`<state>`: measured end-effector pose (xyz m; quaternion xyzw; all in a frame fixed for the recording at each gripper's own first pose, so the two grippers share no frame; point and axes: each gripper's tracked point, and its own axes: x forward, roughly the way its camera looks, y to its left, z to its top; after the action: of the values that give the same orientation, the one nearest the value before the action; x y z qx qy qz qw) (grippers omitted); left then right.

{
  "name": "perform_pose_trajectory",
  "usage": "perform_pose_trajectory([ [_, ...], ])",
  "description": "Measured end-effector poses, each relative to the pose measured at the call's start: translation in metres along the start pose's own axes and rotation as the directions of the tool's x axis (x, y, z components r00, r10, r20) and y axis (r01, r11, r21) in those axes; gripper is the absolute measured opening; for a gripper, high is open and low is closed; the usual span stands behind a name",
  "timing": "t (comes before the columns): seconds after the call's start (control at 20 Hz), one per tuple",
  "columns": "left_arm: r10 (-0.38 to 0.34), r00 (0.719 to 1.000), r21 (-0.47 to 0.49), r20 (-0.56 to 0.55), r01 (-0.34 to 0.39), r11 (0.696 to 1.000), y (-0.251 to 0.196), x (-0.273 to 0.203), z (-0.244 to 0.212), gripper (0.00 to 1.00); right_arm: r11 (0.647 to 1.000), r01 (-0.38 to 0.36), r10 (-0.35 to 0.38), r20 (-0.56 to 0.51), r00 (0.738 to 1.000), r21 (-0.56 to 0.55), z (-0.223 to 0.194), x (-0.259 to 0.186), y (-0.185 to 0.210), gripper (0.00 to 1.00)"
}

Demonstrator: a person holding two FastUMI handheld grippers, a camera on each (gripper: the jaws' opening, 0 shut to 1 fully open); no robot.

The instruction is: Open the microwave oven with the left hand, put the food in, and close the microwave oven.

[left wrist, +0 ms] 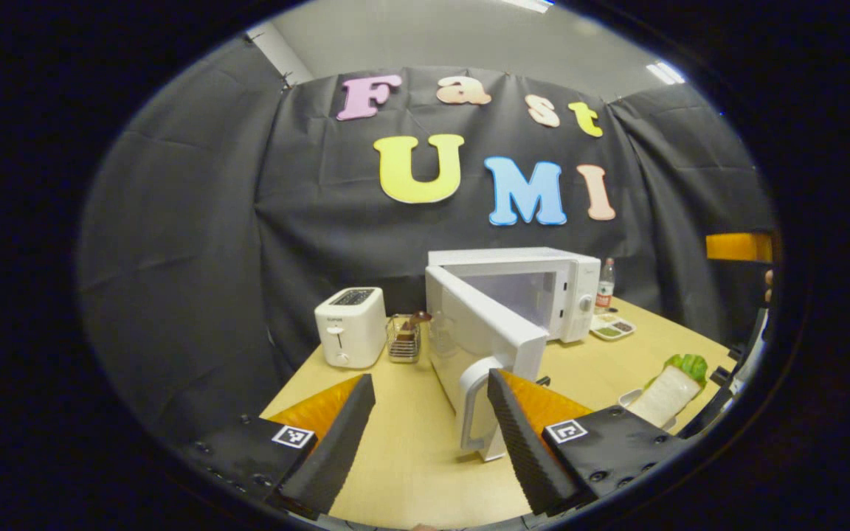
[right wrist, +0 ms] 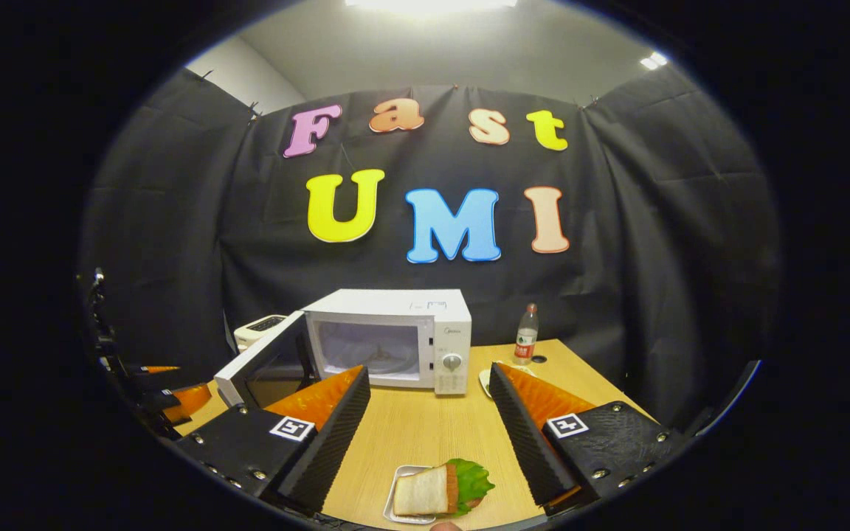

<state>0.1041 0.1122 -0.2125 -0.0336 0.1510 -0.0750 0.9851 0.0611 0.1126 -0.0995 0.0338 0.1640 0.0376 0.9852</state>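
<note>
The microwave oven stands toward the far side of the tabletop, its door swung wide open toward the near side, the white handle at the door's near edge. In the right gripper view the cavity is bare and lit, with the control panel on its right. The food, a sandwich with lettuce on a small white tray, lies near the front edge of the tabletop, well apart from the oven.

Left of the oven stands a white toaster, and between them a small wire rack. To the right are a water bottle against the wall and a divided dish just beside the oven.

The left gripper hovers low over the tabletop, pointing toward the open door; its fingers are spread wide and hold nothing, the handle just beside the right finger, though contact cannot be told. The right gripper hangs above the sandwich, fingers spread wide on either side, clear of it.
</note>
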Motion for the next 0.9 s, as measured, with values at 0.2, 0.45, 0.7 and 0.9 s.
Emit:
perform_pose_trajectory([
  [0.2, 0.040, 0.995, -0.031, 0.090, -0.038, 0.999, -0.003, -0.033, 0.048, 0.94, 0.998, -0.048, 0.053, -0.136, 0.989, 0.041, -0.037, 0.014, -0.008, 0.99],
  [0.45, 0.077, 0.981, -0.055, 0.176, -0.069, 0.996, -0.009, -0.062, 0.093, 1.00, 0.993, -0.093, 0.111, -0.300, 0.947, 0.073, -0.089, 0.023, -0.019, 0.99],
  [0.7, 0.113, 0.971, -0.062, 0.213, -0.102, 0.993, -0.020, -0.083, 0.113, 0.93, 0.991, -0.106, 0.131, -0.436, 0.890, 0.081, -0.132, 0.029, -0.033, 0.99],
  [0.9, 0.142, 0.967, -0.053, 0.210, -0.134, 0.990, -0.026, -0.089, 0.114, 1.00, 0.982, -0.130, 0.184, -0.519, 0.835, 0.140, -0.162, 0.031, -0.036, 0.99],
])
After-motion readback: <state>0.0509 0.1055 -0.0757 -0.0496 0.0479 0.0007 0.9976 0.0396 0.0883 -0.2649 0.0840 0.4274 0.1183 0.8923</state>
